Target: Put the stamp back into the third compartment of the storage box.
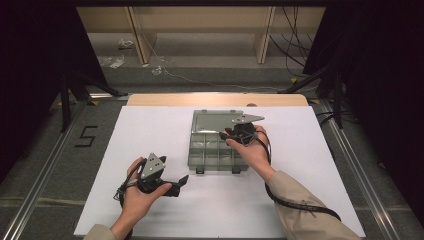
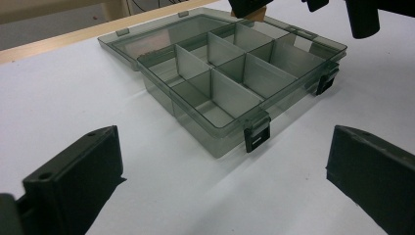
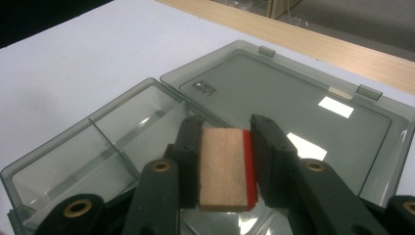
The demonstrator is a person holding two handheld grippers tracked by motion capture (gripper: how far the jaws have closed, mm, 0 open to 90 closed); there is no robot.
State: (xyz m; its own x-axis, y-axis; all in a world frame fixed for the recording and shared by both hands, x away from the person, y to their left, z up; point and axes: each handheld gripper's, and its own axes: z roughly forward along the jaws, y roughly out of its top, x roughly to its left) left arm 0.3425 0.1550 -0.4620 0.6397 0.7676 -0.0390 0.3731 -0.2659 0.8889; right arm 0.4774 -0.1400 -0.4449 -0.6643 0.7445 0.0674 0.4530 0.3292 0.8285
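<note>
Right gripper view: my right gripper (image 3: 224, 169) is clamped on a small wooden block with one red face (image 3: 225, 169), just above the smoky clear plastic compartment box (image 3: 98, 147). The block looks light and rigid; flat sides grip well. My left gripper (image 2: 222, 171) waits, jaws apart.

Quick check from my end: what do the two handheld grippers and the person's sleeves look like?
Both the left gripper and right gripper are black with flat black jaws, each topped by a grey three-cornered plate and trailing a black cable. Brass-coloured rivets show on the right one. The sleeves are beige.
</note>
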